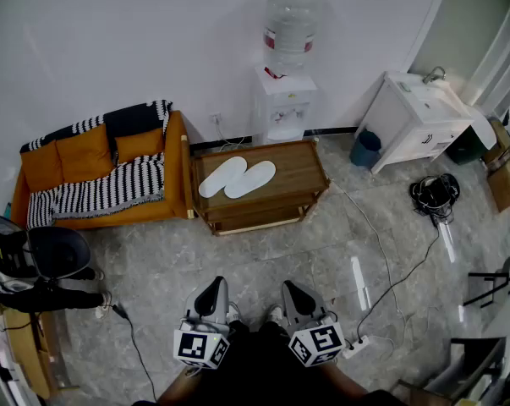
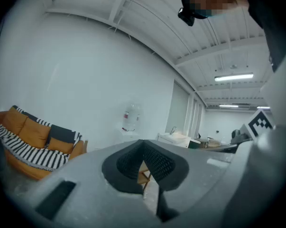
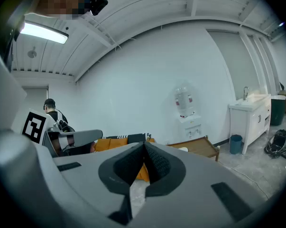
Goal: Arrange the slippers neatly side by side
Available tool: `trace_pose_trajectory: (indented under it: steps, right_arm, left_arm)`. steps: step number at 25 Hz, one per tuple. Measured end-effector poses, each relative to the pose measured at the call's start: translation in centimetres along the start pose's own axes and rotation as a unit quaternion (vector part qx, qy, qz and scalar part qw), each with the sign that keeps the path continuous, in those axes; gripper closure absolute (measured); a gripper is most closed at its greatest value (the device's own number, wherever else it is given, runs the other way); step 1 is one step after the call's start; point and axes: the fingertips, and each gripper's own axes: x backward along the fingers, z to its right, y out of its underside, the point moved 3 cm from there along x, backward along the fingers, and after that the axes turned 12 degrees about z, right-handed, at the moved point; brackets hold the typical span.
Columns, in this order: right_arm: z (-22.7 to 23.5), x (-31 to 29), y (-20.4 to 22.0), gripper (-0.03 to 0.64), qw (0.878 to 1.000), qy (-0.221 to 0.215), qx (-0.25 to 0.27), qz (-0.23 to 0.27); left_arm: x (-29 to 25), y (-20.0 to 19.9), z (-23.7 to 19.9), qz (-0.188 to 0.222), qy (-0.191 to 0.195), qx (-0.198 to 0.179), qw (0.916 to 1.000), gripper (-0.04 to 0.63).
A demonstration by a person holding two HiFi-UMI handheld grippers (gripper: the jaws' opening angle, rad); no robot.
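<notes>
Two white slippers (image 1: 223, 177) (image 1: 249, 179) lie side by side, touching, on a low wooden table (image 1: 297, 172) across the room in the head view. Both point up and to the right. My left gripper (image 1: 211, 297) and right gripper (image 1: 293, 297) are held close to my body at the bottom of that view, well short of the table. Each one is shut with nothing between its jaws. The left gripper view shows the left gripper (image 2: 143, 146) with its pads meeting at the tip. In the right gripper view the right gripper (image 3: 143, 145) is the same, with the table (image 3: 197, 146) beyond it.
An orange sofa (image 1: 85, 163) with a striped blanket stands left of the table. A water dispenser (image 1: 284, 100) is behind it. A white sink cabinet (image 1: 415, 121) and a blue bin (image 1: 365, 149) are at the right. Cables (image 1: 381, 260) run over the tiled floor. A person (image 1: 35, 286) sits at the left edge.
</notes>
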Motion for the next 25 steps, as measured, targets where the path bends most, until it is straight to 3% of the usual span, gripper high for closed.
trace_pose_trajectory:
  steps: [16, 25]
  right_arm:
    - [-2.6, -1.3, 0.7, 0.604, 1.0, 0.003, -0.003, -0.003]
    - [-5.4, -3.2, 2.0, 0.604, 1.0, 0.019, 0.003, -0.005]
  left_arm:
    - [1.3, -0.2, -2.5, -0.01, 0.003, 0.009, 0.9999, 0.583]
    - [2.5, -0.4, -6.6, -0.017, 0.012, 0.01, 0.9997, 0.583]
